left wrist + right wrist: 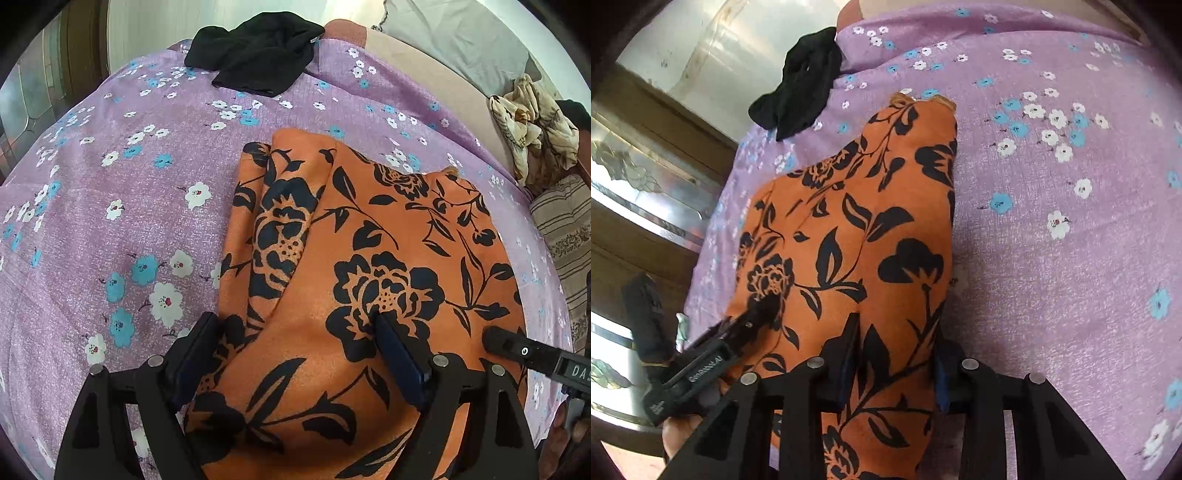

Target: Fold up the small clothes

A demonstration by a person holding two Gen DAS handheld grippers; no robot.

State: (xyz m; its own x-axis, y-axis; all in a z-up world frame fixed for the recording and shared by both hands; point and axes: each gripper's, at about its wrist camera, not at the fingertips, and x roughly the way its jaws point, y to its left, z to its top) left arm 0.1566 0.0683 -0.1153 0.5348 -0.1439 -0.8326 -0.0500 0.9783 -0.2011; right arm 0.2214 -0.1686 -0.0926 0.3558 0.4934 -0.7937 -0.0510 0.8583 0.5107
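Nearest the left wrist camera, the left gripper [295, 350] sits low over the orange floral cloth [369, 258], its 2 fingers spread wide apart; the fabric bulges up between them, and both tips look to rest on it without pinching. At 3 o'clock from that gripper, the dark tip of the right gripper [517, 345] lies on the same cloth near its right edge.

In the right wrist view, the right gripper [897, 358] also has its 2 fingers apart, one on each side of a raised ridge of the orange floral cloth [857, 229]. The cloth fills the gap, but whether the pads press it I cannot tell. At 9 o'clock, the left gripper [764, 306] touches the cloth on a black flower print.

The cloth lies partly folded on a purple flowered bedsheet [110, 221], with a doubled layer along its left side in the left view. Its far end reaches toward 12 o'clock.

Further off, at 11 o'clock in the left view, a crumpled black garment [255, 51] rests on the sheet, well apart from the orange cloth. At 2 o'clock, a cream patterned cloth [532, 129] is bunched beside the bed.
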